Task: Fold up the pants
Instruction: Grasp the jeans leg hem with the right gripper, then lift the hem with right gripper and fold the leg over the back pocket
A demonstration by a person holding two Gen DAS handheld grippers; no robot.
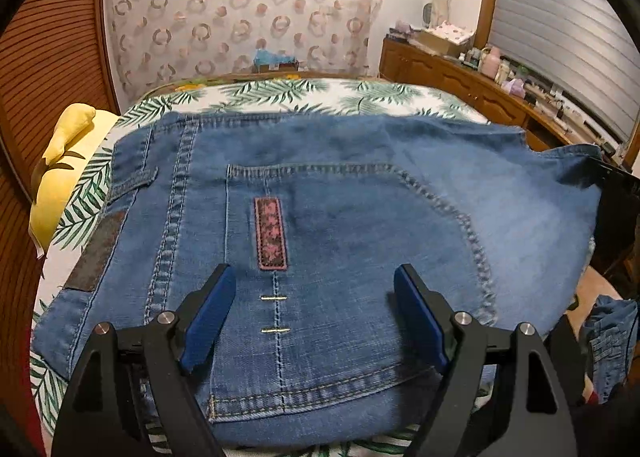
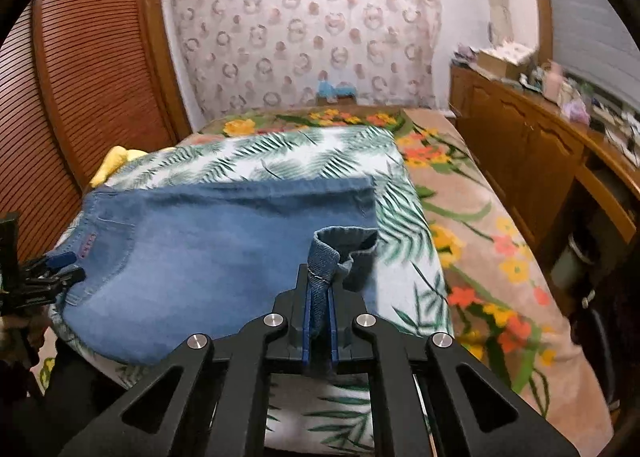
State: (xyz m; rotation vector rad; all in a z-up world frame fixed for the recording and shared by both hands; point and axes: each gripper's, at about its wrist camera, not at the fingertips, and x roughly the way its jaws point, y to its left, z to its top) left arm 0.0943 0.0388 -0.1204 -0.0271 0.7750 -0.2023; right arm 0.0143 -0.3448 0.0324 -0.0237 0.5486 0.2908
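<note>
We are hovering our left gripper point(image 1: 314, 277), its blue-padded fingers point(image 1: 210, 313) spread wide apart and holding nothing, just above the back pocket of the blue denim pants point(image 1: 360, 217), which are lying flat on the white bedspread with green palm leaves point(image 1: 280, 93). We are pinching a rolled fold of the same denim tightly between the closed fingers of our right gripper point(image 2: 320, 297), lifting it beside the flat part of the pants point(image 2: 200, 241), while a yellow pillow point(image 1: 60, 177) is resting at the bed's left edge.
</note>
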